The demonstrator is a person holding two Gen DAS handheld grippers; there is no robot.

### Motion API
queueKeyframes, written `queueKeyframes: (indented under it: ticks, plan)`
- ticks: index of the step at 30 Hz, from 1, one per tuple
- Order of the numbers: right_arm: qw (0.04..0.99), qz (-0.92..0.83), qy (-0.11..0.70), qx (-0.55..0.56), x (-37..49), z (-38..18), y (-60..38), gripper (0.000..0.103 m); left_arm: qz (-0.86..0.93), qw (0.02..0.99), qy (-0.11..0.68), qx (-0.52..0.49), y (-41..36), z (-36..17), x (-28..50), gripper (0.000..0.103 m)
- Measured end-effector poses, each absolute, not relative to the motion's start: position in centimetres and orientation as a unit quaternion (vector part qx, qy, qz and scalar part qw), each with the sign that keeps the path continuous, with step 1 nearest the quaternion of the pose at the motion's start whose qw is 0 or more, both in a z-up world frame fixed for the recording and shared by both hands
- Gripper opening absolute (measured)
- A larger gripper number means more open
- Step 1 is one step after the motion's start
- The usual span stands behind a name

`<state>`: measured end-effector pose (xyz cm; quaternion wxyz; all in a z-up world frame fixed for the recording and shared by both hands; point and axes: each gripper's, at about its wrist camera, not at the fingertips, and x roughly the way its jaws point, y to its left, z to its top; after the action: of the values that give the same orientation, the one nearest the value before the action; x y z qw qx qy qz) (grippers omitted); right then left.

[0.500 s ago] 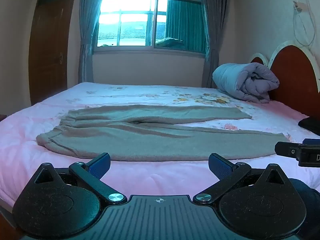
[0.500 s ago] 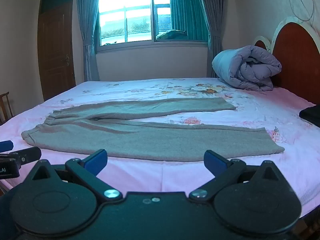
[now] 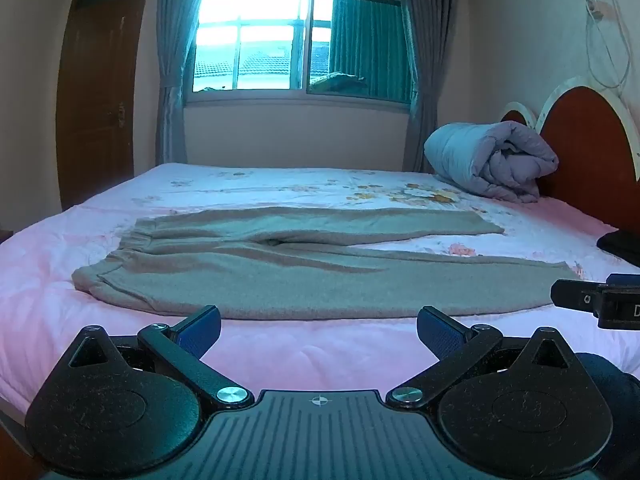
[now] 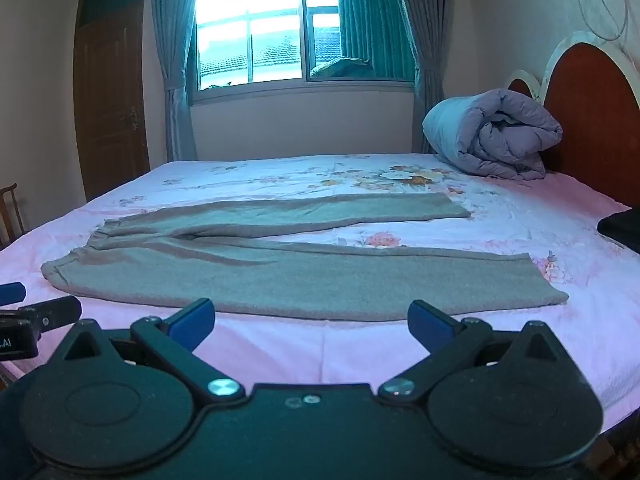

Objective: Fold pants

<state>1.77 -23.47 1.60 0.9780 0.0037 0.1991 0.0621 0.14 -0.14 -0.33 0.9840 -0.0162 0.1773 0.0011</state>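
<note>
Right tool [image 3: 596, 300] cut off at frame edge beside pants [image 3: 312, 276].

Beside the headboard [image 3: 592, 148], a dark item [image 4: 620, 228] is running off the right edge, unidentifiable. The right gripper [image 3: 596, 300] is showing only partly, cut by that edge.

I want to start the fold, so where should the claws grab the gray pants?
Grip the near leg of the gray pants along its front edge: left claw by the waistband, right claw by the cuff. Come in low from the bed's near side; that leg lies flat and closest.
</note>
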Motion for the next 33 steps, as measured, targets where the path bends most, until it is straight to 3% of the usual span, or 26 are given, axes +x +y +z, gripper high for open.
queueKeyframes:
  ticks: [33]
  plan:
    - [0.977,0.059,0.205,0.004,2.18,1.23,-23.72,0.097,-0.001,0.983,0.184,-0.007,-0.09,-0.45,0.56,0.103]
